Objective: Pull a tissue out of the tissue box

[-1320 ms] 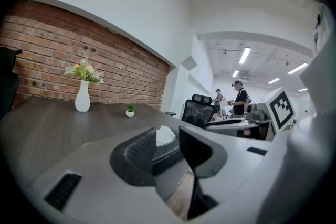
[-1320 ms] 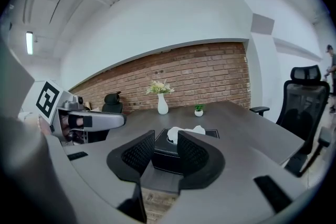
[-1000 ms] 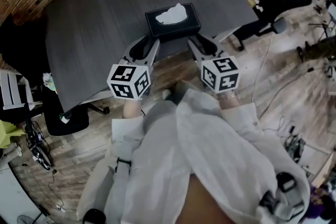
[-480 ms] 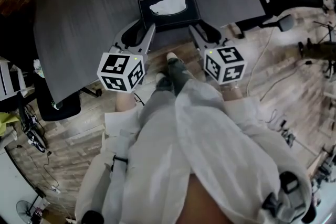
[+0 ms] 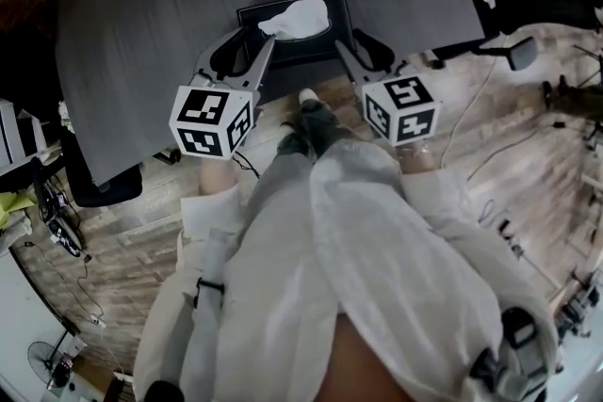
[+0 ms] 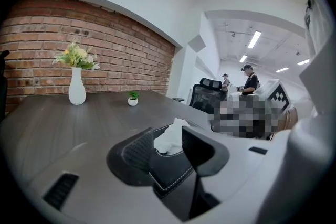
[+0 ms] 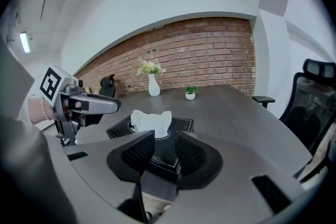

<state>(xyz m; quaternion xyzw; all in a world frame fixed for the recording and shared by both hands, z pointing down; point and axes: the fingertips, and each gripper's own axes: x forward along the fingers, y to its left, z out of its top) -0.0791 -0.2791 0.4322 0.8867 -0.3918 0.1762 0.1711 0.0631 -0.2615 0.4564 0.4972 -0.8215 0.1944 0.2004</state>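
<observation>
The box (image 5: 316, 50) sits at the desk's (image 5: 141, 33) near edge, a tissue (image 5: 294, 18) standing out of its top, with open desktop beyond and to both sides. My left tool (image 5: 251, 44) has just been opening and grips nothing; my right tool (image 5: 357, 47) is spread and empty too, each just off a near corner.

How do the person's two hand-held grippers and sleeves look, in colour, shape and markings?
The left hand-held gripper and right hand-held gripper match: light grey bodies, curved jaws lined with black dimpled pads, and a white cube bearing black square markers. The sleeves are pale and loose.
</observation>
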